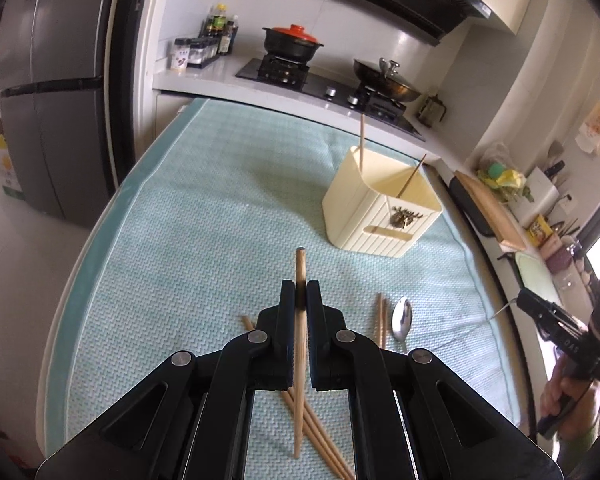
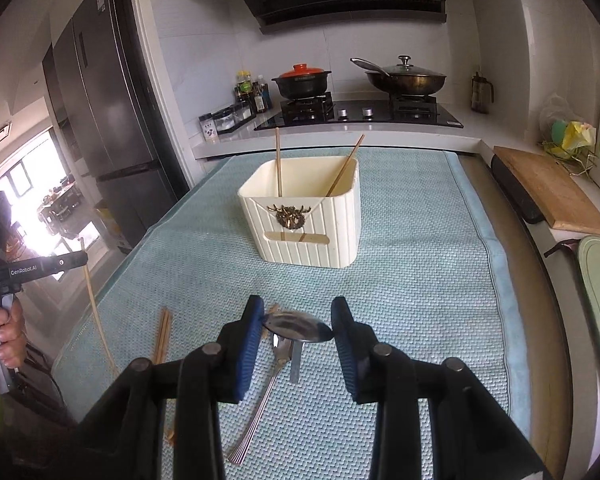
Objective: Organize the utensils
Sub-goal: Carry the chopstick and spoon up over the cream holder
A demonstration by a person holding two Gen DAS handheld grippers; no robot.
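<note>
The left gripper [image 1: 300, 300] is clamped tight on a single wooden chopstick [image 1: 299, 360], which stands nearly upright between the pads, its top poking above the fingertips and its lower end hanging over the loose chopsticks [image 1: 320, 436] scattered on the pale green mat [image 1: 204, 216]. The right gripper [image 2: 298, 326] holds a metal spoon [image 2: 298, 327] by its bowl, the bowl lying crosswise between the blue pads [image 2: 250, 344] and touching both, with its handle dropping away underneath. Below it on the mat lies a fork [image 2: 260, 400], and to its left a pair of chopsticks [image 2: 162, 336] side by side. Farther off, toward the middle of the mat, stands the cream utensil holder [image 2: 304, 224] with a dark ornament on its front; two chopsticks [image 2: 278, 164] already stand in it, one upright at the left, one leaning to the right. Behind the table runs the counter with a gas stove [image 2: 356, 114], a red-lidded black pot [image 2: 302, 80] and a lidded wok [image 2: 406, 78]. A wooden cutting board [image 2: 548, 192] lies to the right.
</note>
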